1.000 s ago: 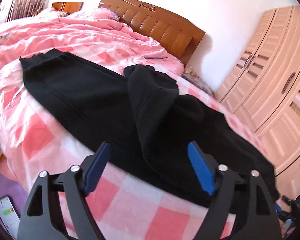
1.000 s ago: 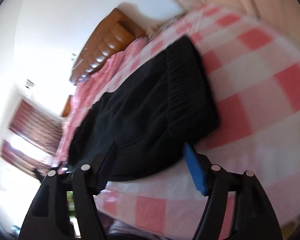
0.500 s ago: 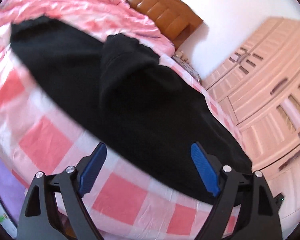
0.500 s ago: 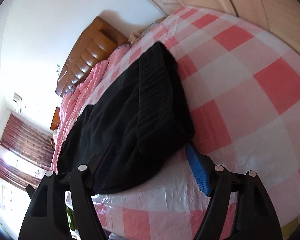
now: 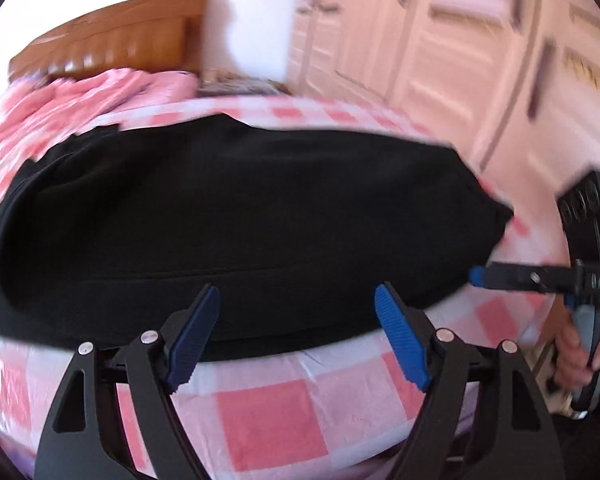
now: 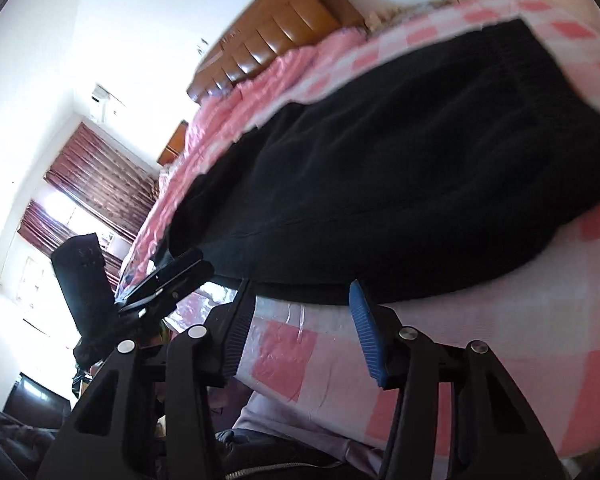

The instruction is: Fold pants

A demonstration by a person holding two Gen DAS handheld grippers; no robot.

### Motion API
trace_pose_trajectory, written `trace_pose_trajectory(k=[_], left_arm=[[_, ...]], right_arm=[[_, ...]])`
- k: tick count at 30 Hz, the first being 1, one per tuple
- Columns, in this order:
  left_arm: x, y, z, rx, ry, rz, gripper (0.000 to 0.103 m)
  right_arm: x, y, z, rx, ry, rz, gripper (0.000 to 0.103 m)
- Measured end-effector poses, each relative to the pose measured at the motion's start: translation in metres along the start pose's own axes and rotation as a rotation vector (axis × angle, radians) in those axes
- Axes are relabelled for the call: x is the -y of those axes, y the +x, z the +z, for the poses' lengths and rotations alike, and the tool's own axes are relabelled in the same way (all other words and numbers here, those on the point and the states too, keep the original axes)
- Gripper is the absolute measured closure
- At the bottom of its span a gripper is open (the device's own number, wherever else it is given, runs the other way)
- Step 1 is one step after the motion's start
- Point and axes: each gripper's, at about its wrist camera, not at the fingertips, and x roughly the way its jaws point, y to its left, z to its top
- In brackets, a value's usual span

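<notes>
**Pants laid out long on the bed, both claws open at the near edge**

Left wrist view shows the black pants point(image 5: 236, 216) stretched across the pink-checked bed point(image 5: 268, 420), lying as 1 long dark band from the left margin to a blunt end at the right. A faint seam line runs along the length near the front edge. The fabric looks doubled, so my judgement is that the lengthwise fold, 1 leg over the other, is already made; the motion blur makes the layers hard to count for certain.

The left claw point(image 5: 298, 334) is spread wide, its 2 blue pads apart and holding nothing, poised just in front of the near hem of the pants. At the right of that same view the right claw point(image 5: 478, 276) shows side-on with its blue tip just beside the end of the garment; from there its opening cannot be read.

Right wrist view settles it: the right claw point(image 6: 296, 328) is also open and empty, pads apart, right at the near edge of the pants point(image 6: 420, 168), whose ribbed end lies toward the upper right. The left claw point(image 6: 180, 276) appears at the left, low against the cloth edge.

What is left, as I judge it: the crosswise folds. The pants are at full length, so 1 end must be gripped and carried over the other, likely 2 times, then smoothed. Neither claw has taken hold yet. The wooden headboard point(image 5: 112, 40) and wardrobe doors point(image 5: 480, 40) stand behind.
</notes>
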Motion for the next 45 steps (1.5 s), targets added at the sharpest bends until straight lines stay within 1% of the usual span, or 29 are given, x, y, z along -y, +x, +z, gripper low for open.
trace_pose_trajectory(k=[1,3,5,6,8,11,12,13,16,20,22,23,25,28,30,31,32,34,35,36,37,38,39,40,41,42,43,44,45], left_arm=[[0.005,0.007,-0.001,-0.027,0.037,-0.011,0.024],[0.009,0.010,-0.006,-0.040,0.077,-0.016,0.024],[0.012,0.013,-0.009,-0.050,0.090,-0.042,0.023],[0.013,0.014,-0.012,-0.051,0.088,-0.056,0.023],[0.016,0.016,-0.014,-0.053,0.092,-0.075,0.023],[0.028,0.014,-0.016,-0.056,0.136,-0.059,0.022],[0.031,0.015,-0.017,-0.063,0.155,-0.055,0.022],[0.033,0.018,-0.017,-0.071,0.169,-0.057,0.022],[0.035,0.022,-0.013,-0.079,0.186,-0.060,0.022],[0.032,0.031,0.000,-0.064,0.165,-0.069,0.023],[0.030,0.034,0.005,-0.059,0.162,-0.061,0.025],[0.030,0.036,0.007,-0.055,0.171,-0.047,0.028],[0.031,0.038,0.007,-0.067,0.202,-0.012,0.039],[0.039,0.034,0.000,-0.075,0.294,0.045,0.040],[0.043,0.030,-0.004,-0.063,0.335,0.106,0.040],[0.044,0.028,-0.004,-0.052,0.347,0.127,0.039],[0.047,0.024,-0.005,-0.025,0.364,0.169,0.037],[0.056,0.019,-0.006,0.041,0.390,0.252,0.022],[0.067,0.017,-0.009,0.086,0.432,0.281,0.019],[0.077,0.018,-0.011,0.107,0.474,0.301,0.016],[0.089,0.023,-0.015,0.128,0.526,0.349,0.016],[0.095,0.028,-0.016,0.143,0.553,0.387,0.015],[0.097,0.033,-0.015,0.159,0.564,0.444,0.016],[0.094,0.037,-0.011,0.165,0.548,0.492,0.019],[0.090,0.038,-0.008,0.164,0.524,0.504,0.023],[0.082,0.037,-0.003,0.149,0.487,0.494,0.035],[0.075,0.036,-0.001,0.132,0.462,0.473,0.058],[0.064,0.034,0.001,0.093,0.433,0.426,0.075],[0.059,0.032,0.000,0.071,0.422,0.395,0.087]], right_arm=[[0.001,0.002,0.000,-0.004,0.004,-0.006,0.053],[0.003,0.002,0.003,0.011,0.002,-0.007,0.053],[0.005,0.001,0.009,0.042,-0.006,-0.001,0.053],[0.007,0.003,0.010,0.041,0.000,-0.001,0.053],[0.010,0.012,0.014,0.011,0.051,0.022,0.053],[0.015,0.021,0.010,-0.037,0.110,0.078,0.058],[0.017,0.023,0.008,-0.035,0.121,0.085,0.063],[0.019,0.023,0.009,-0.023,0.137,0.089,0.074],[0.021,0.010,0.021,0.070,0.130,0.110,0.095],[0.003,-0.004,0.027,0.125,0.070,0.105,0.095],[0.000,-0.007,0.026,0.127,0.069,0.114,0.095],[0.001,-0.008,0.025,0.126,0.074,0.115,0.095],[0.008,-0.007,0.022,0.112,0.101,0.120,0.095],[0.008,-0.004,0.023,0.116,0.131,0.147,0.095],[0.006,-0.008,0.025,0.131,0.143,0.176,0.095],[0.005,-0.009,0.026,0.136,0.151,0.191,0.095],[0.004,-0.011,0.027,0.139,0.156,0.205,0.095],[0.002,-0.009,0.026,0.138,0.169,0.218,0.095],[0.004,-0.009,0.026,0.137,0.187,0.227,0.095],[0.005,-0.009,0.026,0.135,0.195,0.229,0.095],[0.006,-0.010,0.026,0.134,0.197,0.226,0.095],[0.006,-0.010,0.026,0.133,0.197,0.225,0.095],[0.005,-0.010,0.025,0.132,0.197,0.224,0.095],[0.005,-0.011,0.024,0.132,0.197,0.224,0.095],[0.005,-0.010,0.024,0.132,0.198,0.223,0.095],[0.006,-0.010,0.024,0.133,0.199,0.223,0.095],[0.007,-0.011,0.023,0.136,0.201,0.222,0.095],[0.009,-0.012,0.023,0.138,0.204,0.220,0.095],[0.009,-0.012,0.022,0.138,0.206,0.223,0.095]])
